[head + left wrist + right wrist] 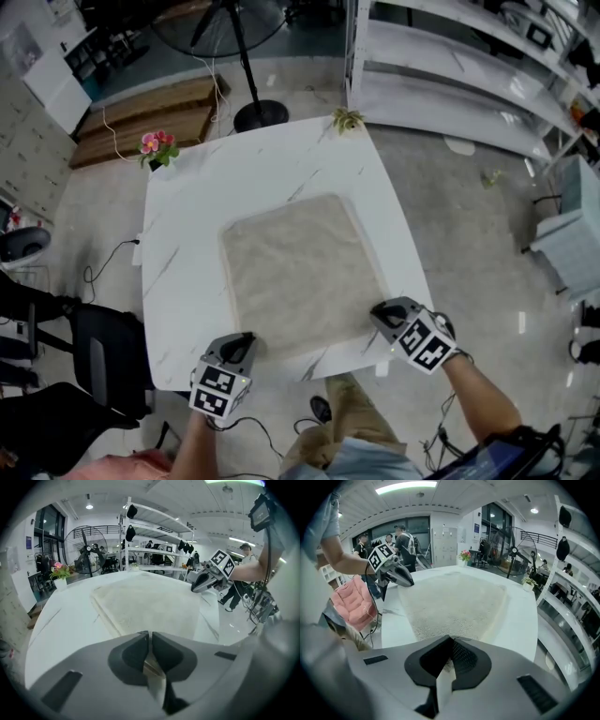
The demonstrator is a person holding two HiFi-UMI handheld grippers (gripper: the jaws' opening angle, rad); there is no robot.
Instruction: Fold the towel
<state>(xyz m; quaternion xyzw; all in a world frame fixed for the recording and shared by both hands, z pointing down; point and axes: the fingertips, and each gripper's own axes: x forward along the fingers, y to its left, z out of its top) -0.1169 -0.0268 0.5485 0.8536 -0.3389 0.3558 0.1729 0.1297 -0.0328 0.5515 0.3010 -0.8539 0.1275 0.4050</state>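
My left claw (241,340) and right claw (381,314) are each clamped on a near corner of the beige, nubby towel (300,272), spread flat on the white table (183,272).

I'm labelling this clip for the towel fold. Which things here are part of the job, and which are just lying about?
Part of the job: towel, flat on the table; left gripper and right gripper, each shut on a near corner.
Just lying about: pink flowers, small plant, standing fan, shelving, black chair.
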